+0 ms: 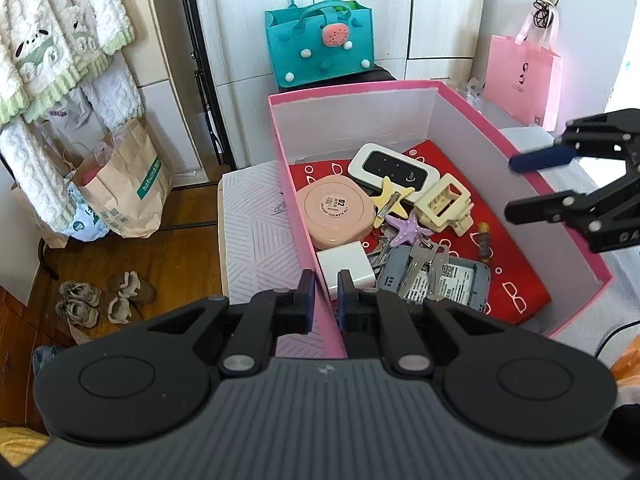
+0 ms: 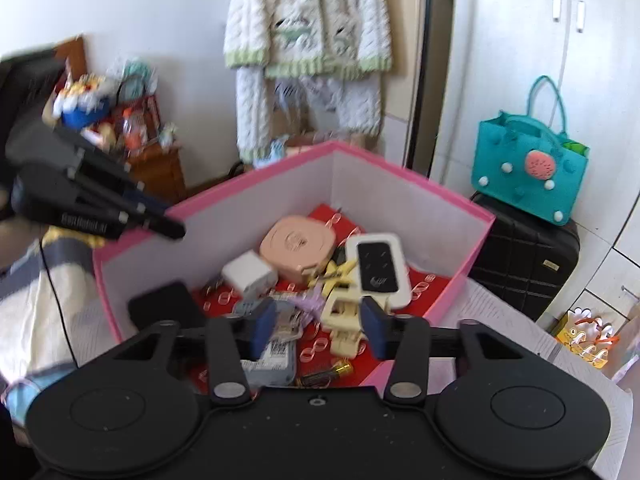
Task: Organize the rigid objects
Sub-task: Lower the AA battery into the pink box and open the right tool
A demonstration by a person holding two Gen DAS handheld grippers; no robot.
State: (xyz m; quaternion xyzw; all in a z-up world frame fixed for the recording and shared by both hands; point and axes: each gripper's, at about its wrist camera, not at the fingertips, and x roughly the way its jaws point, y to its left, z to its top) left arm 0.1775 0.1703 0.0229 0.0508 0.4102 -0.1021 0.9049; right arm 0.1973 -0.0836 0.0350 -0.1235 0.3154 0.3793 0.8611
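Left wrist view: left gripper (image 1: pixel 326 292) clamped on the near wall of the pink box (image 1: pixel 520 152); inside the box, router (image 1: pixel 390 168), peach case (image 1: pixel 336 212), keys (image 1: pixel 420 260) (heaped together). Right wrist view: right gripper (image 2: pixel 316 328) above the box's near edge, jaws apart, empty; cream clip (image 2: pixel 344 320) inside the box.
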